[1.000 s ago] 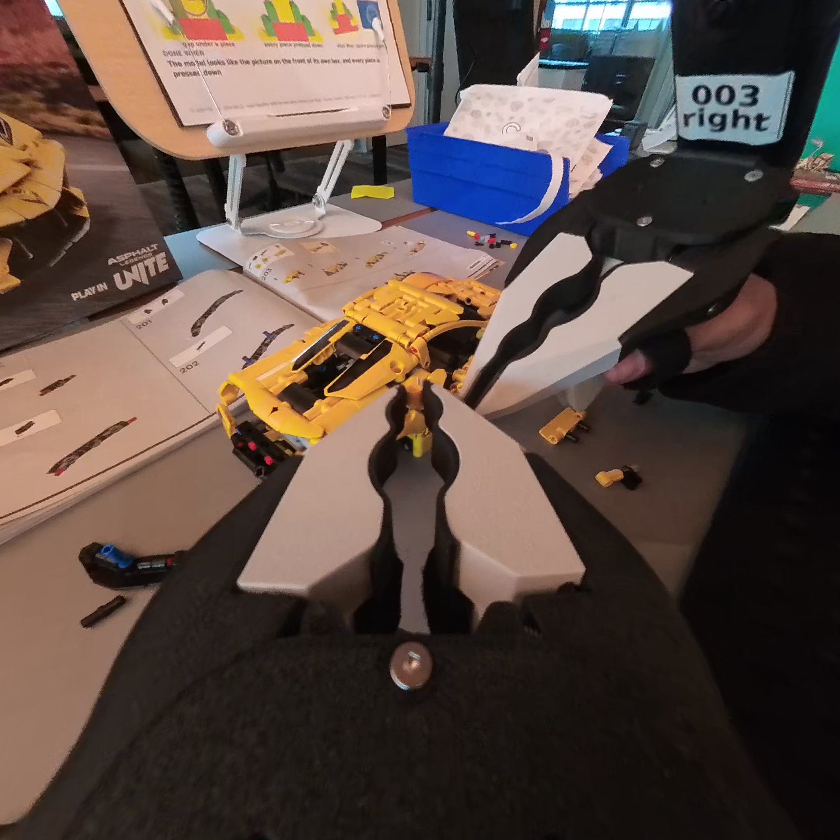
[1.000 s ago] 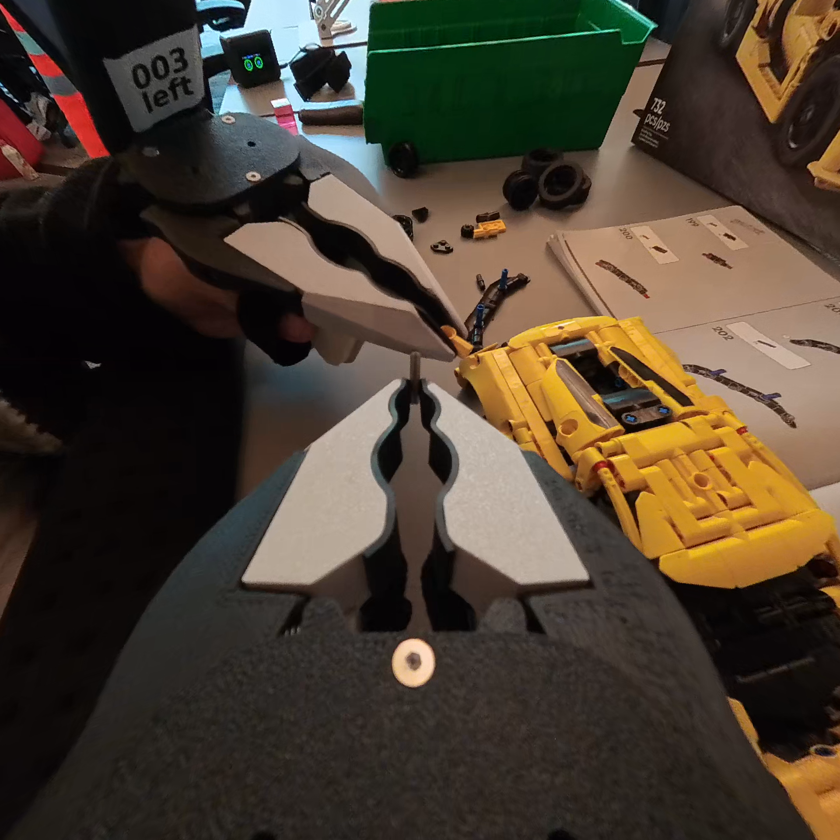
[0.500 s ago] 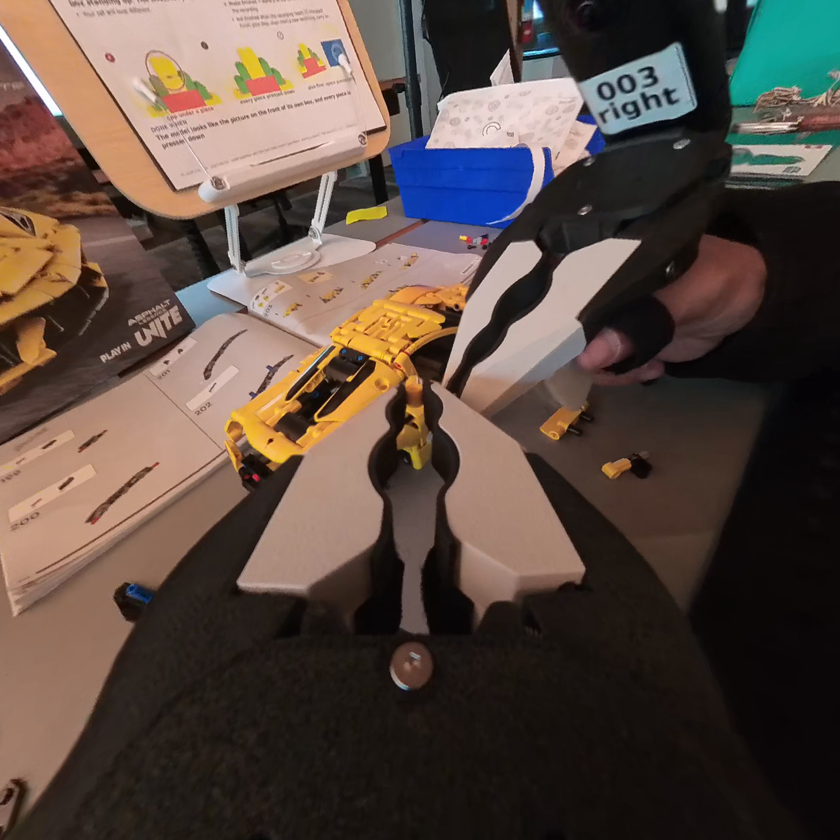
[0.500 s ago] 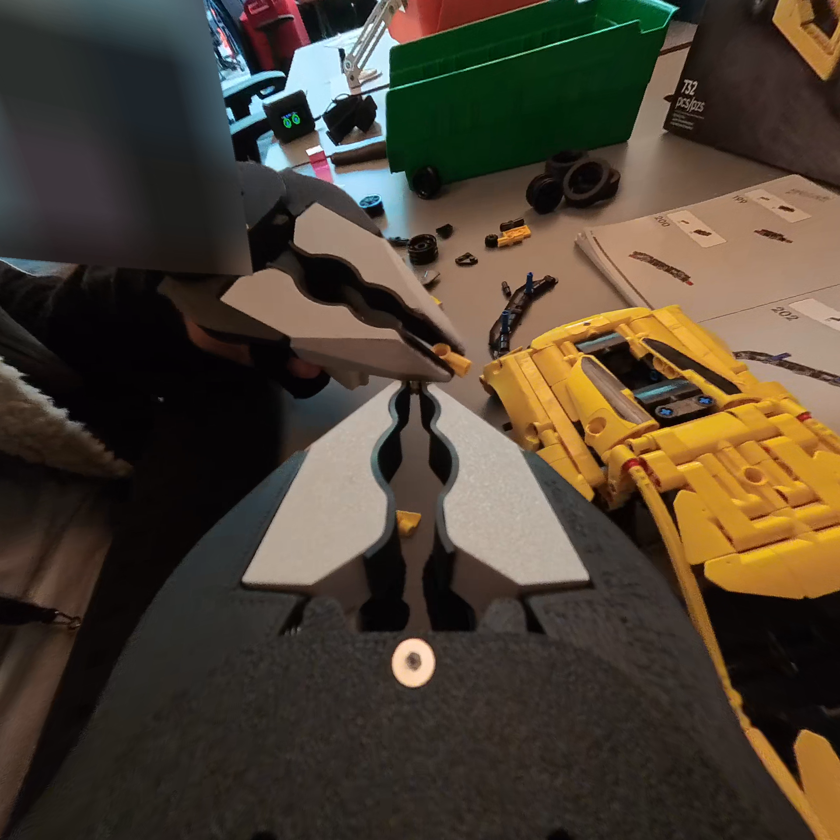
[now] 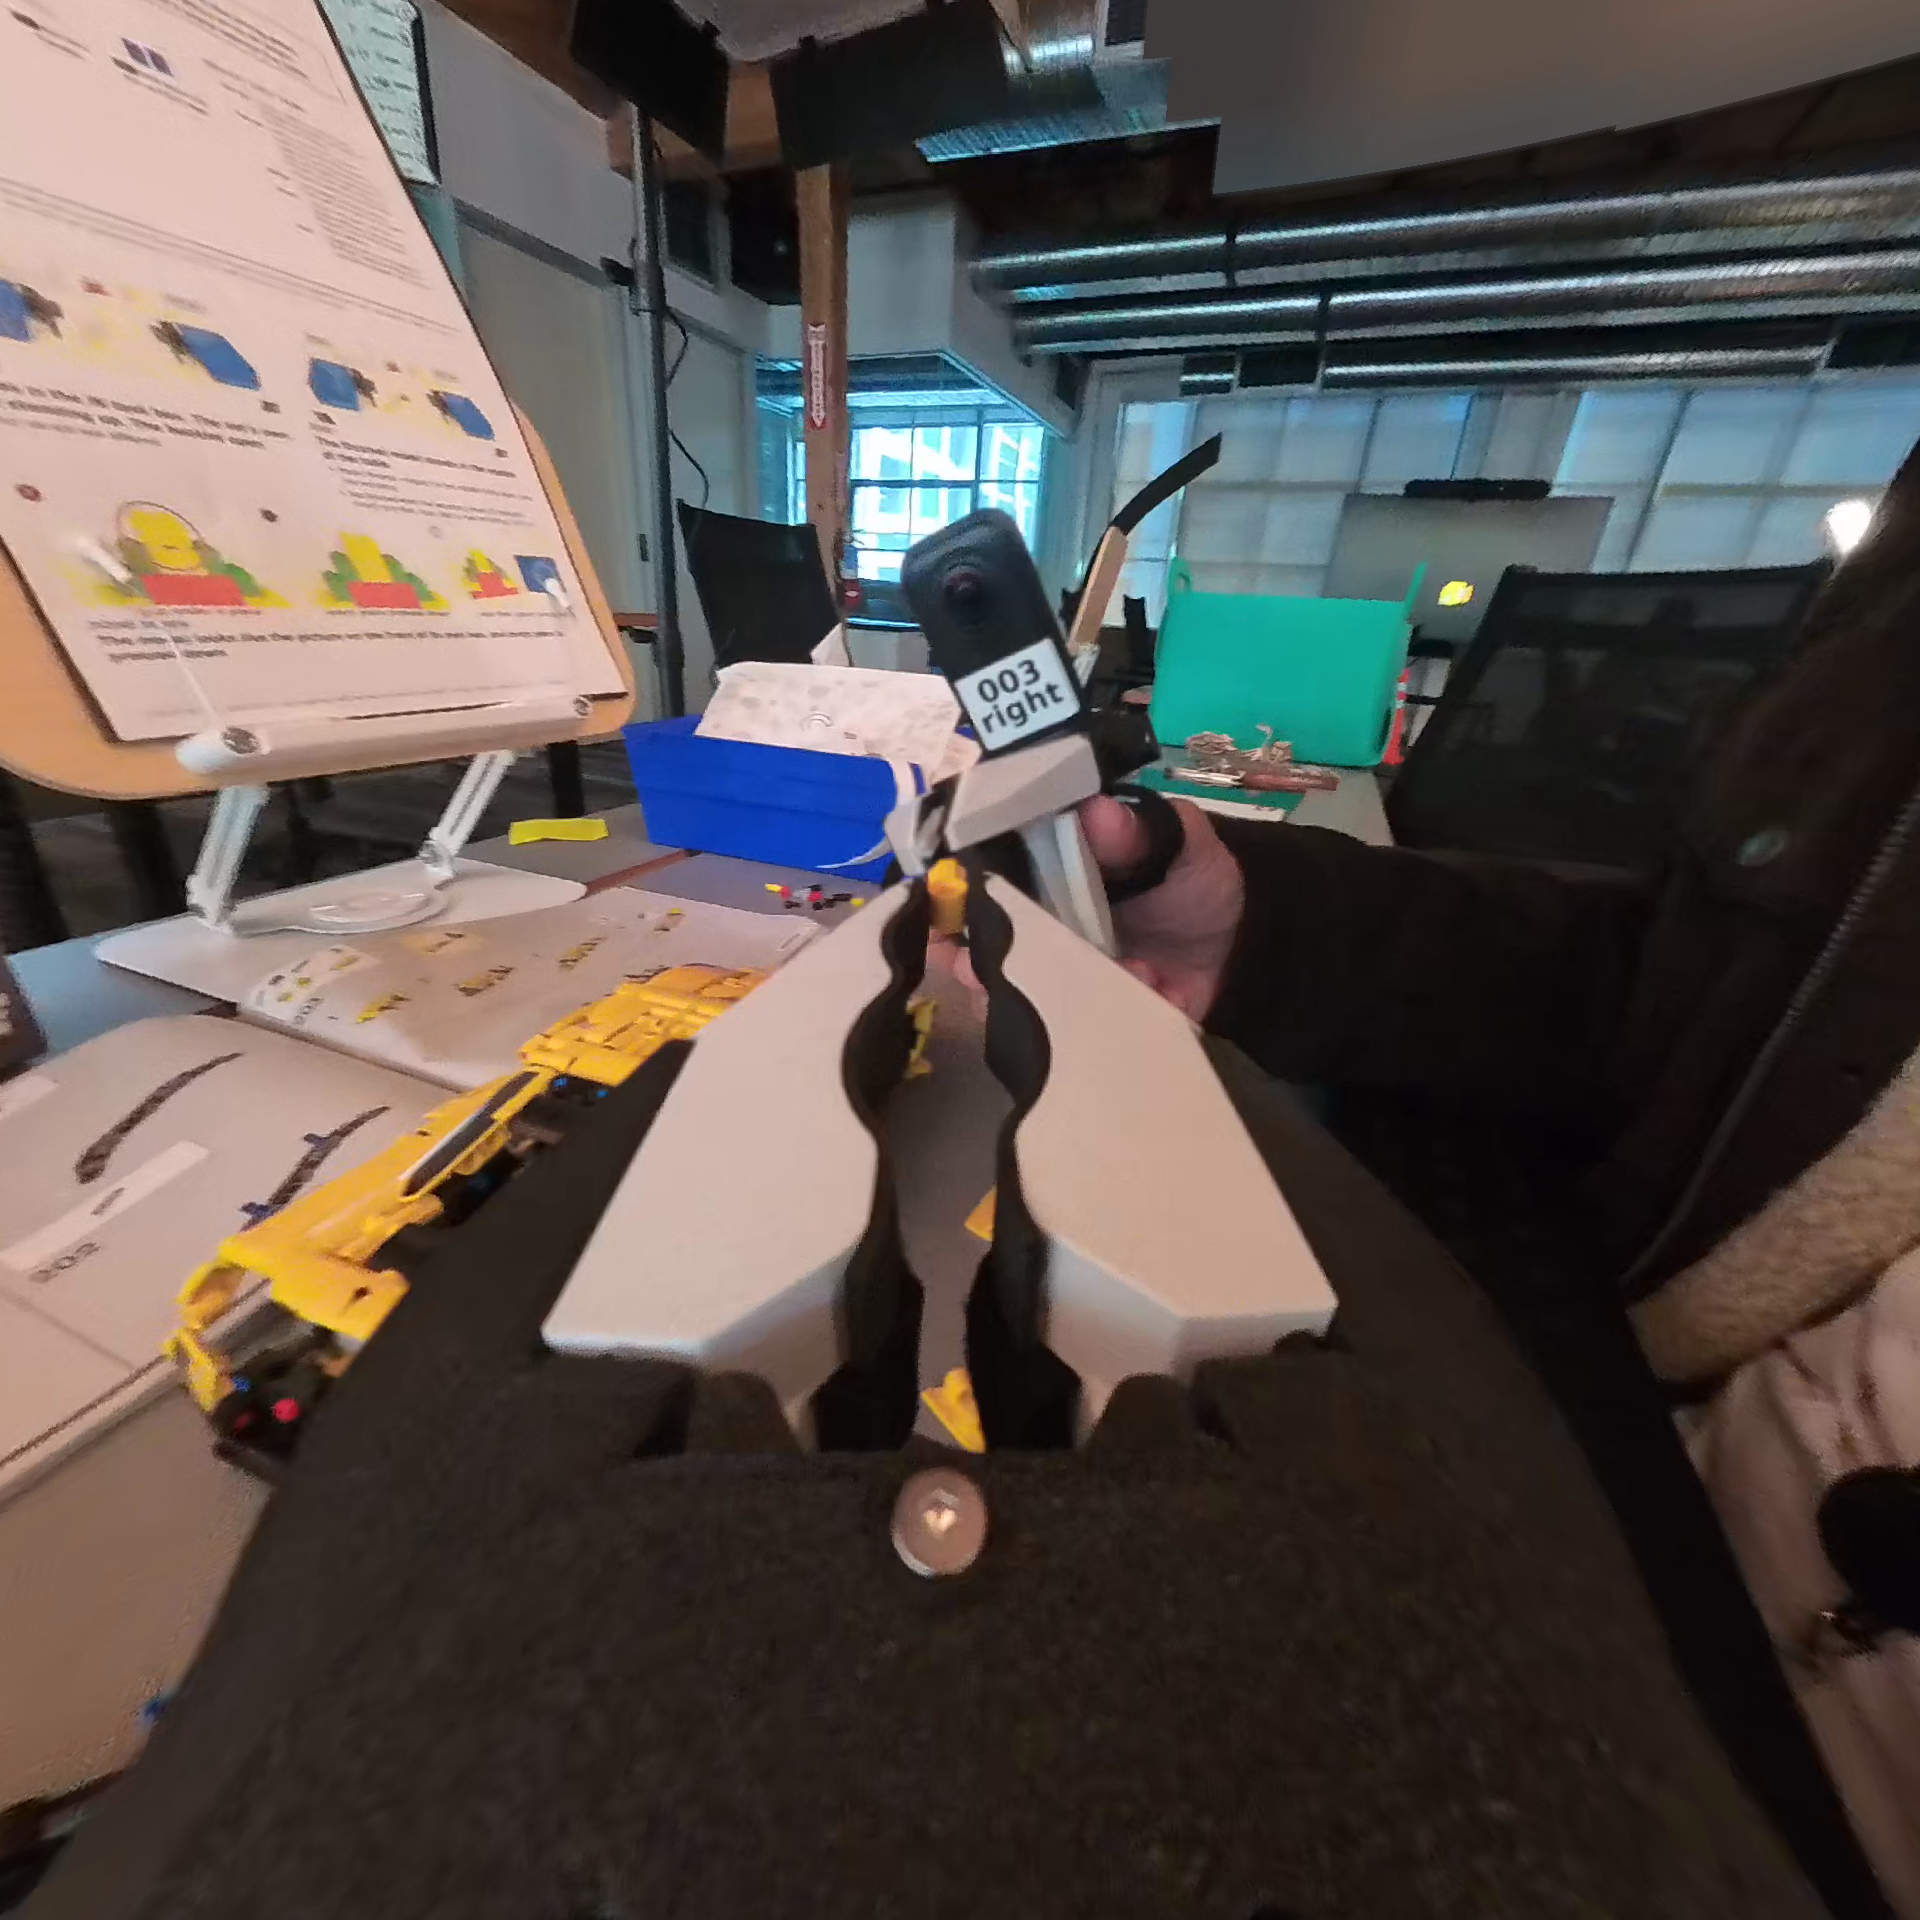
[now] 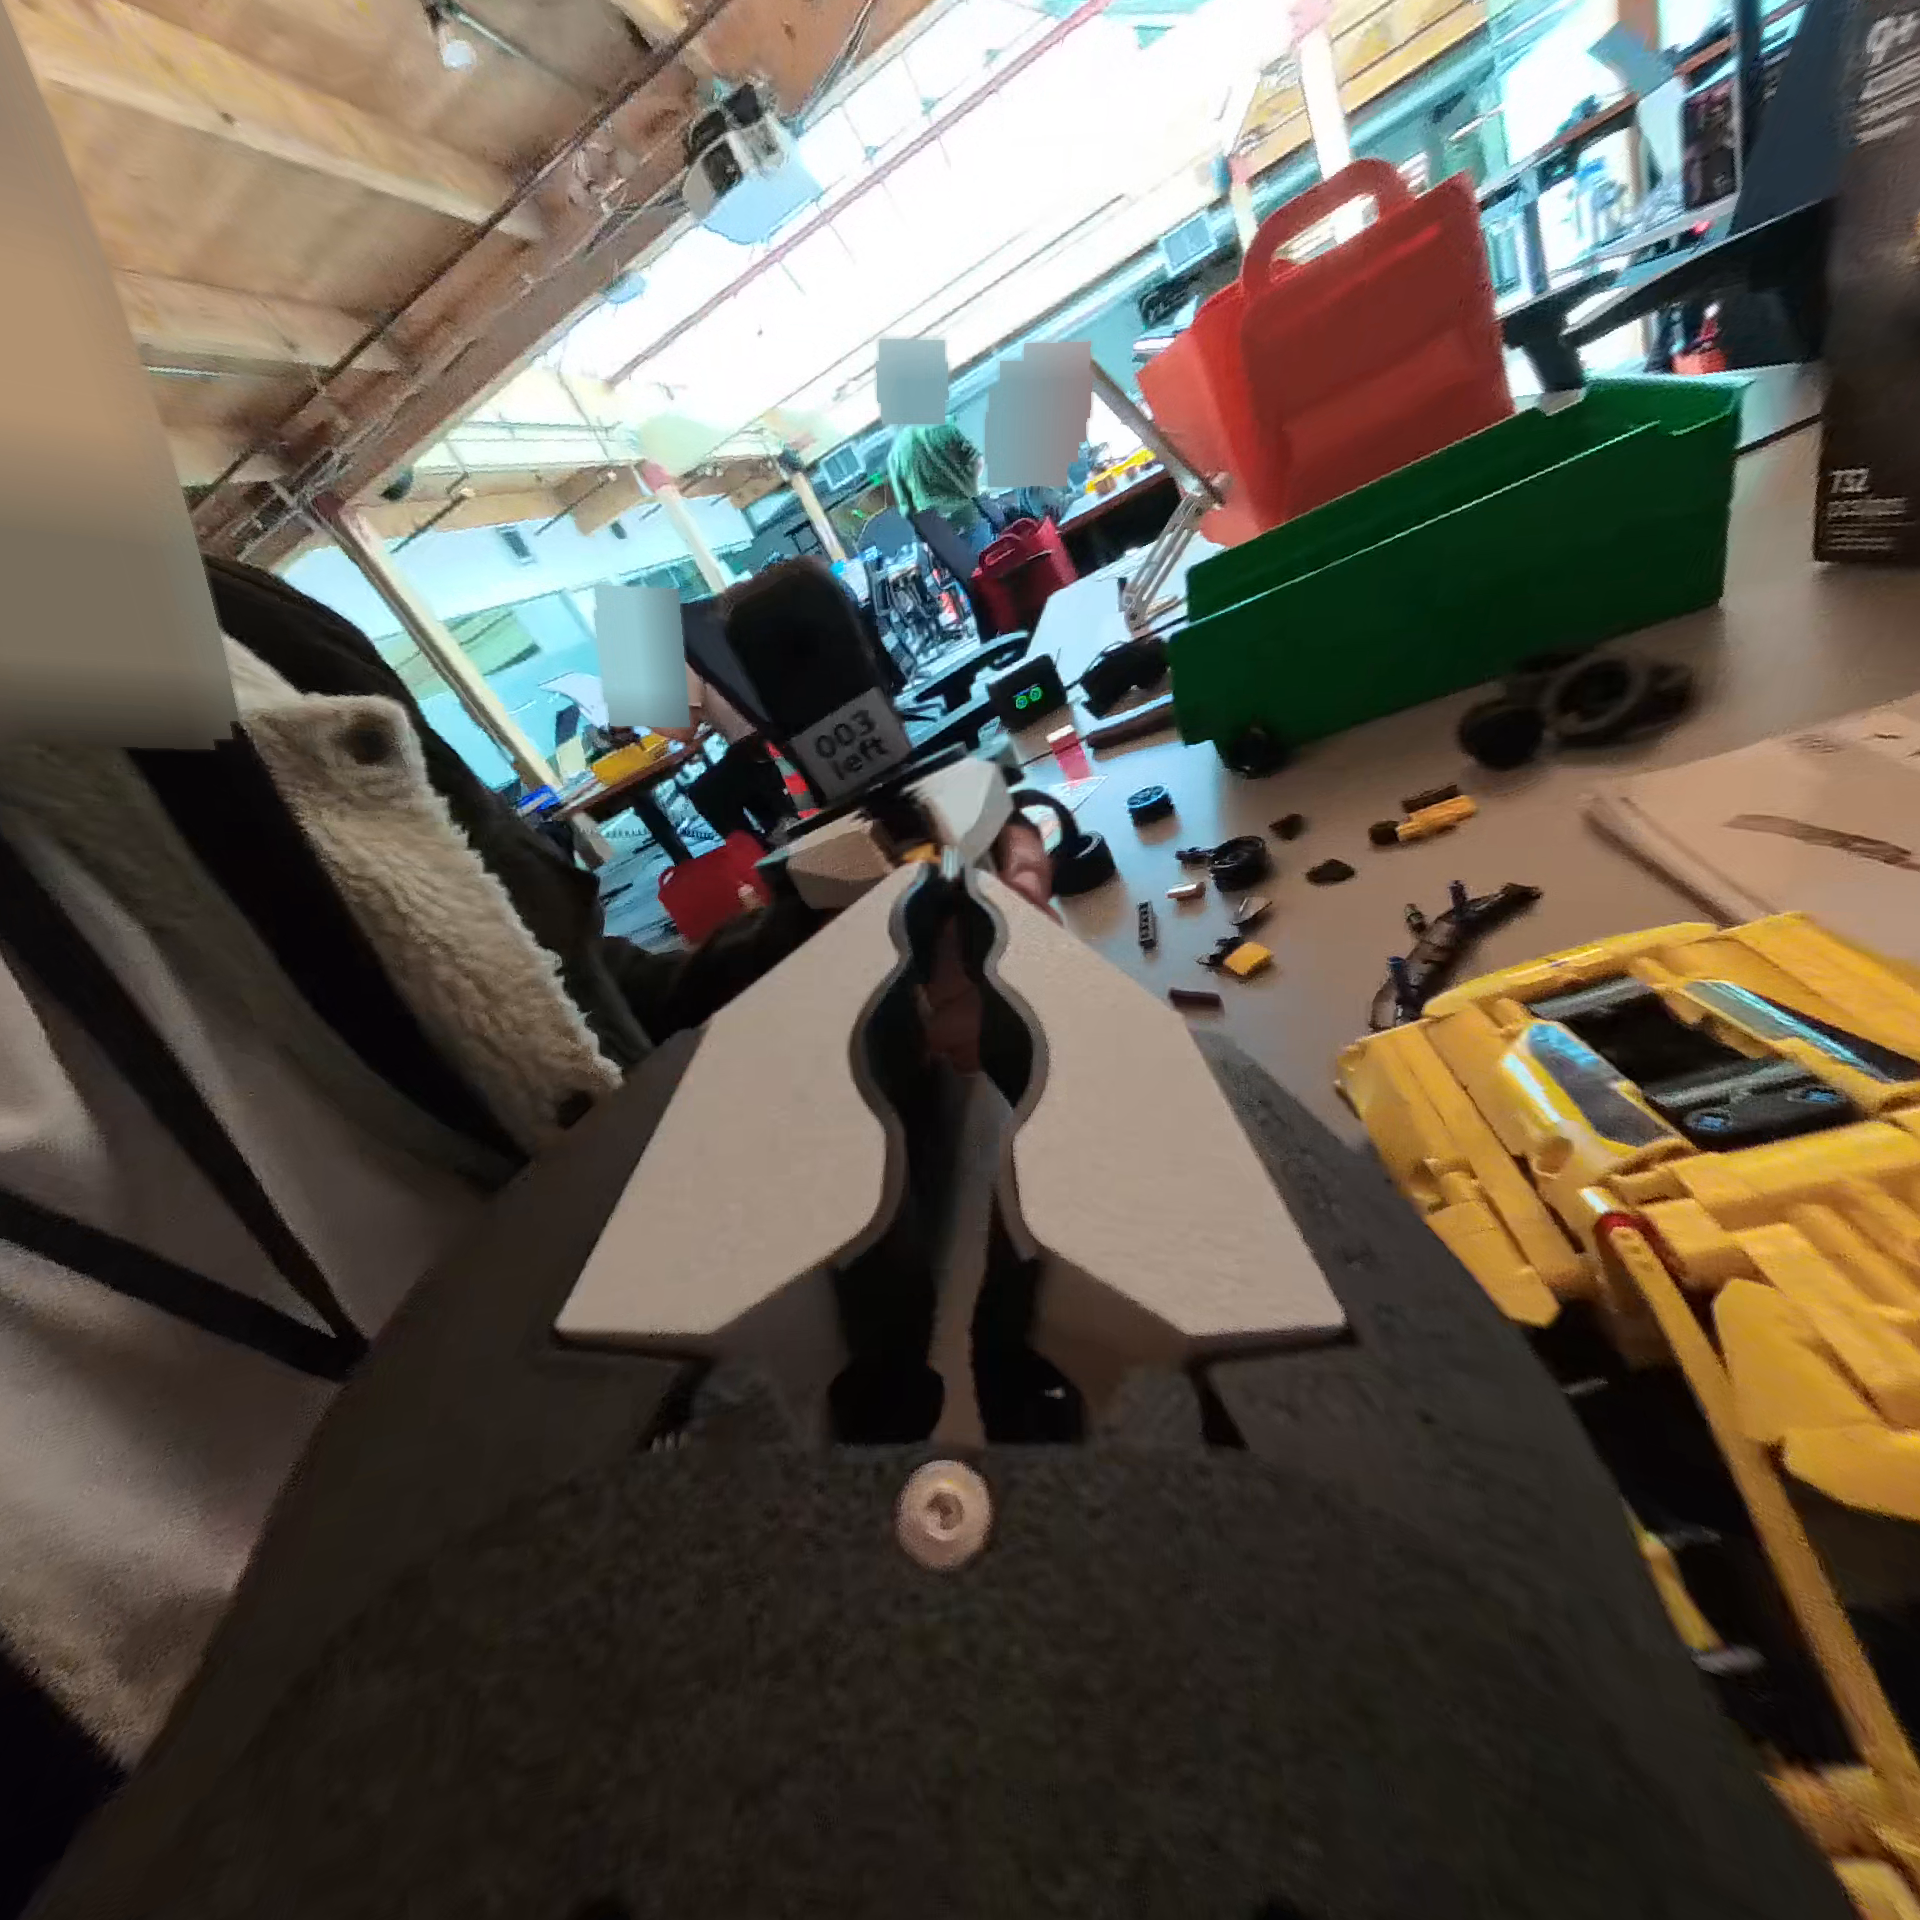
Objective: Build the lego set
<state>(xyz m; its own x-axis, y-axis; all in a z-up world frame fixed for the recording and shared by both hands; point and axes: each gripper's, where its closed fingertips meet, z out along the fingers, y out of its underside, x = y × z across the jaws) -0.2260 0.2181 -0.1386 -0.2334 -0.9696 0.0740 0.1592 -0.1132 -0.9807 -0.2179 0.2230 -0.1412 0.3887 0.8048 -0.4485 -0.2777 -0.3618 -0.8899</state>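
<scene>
Holding both grippers up off the table [image 6: 1351, 935], tip to tip, you had the left gripper [image 5: 943, 896] with its jaws clamped on a small yellow piece [image 5: 943, 891]. Your right gripper [image 6: 948, 875] had its jaws nearly closed on a thin grey pin [image 6: 950, 860]. Your yellow car [image 6: 1621, 1132] sat on the table beside them.

Both grippers are raised off the table and point tip to tip. The left gripper [image 5: 943, 902] has its jaws closed at the tips on a small yellow piece [image 5: 945, 891]. The right gripper [image 6: 948, 871] has its tips closed on a thin grey pin [image 6: 949, 860]. A gloved hand [image 5: 1164, 894] grips the right unit's handle.
</scene>
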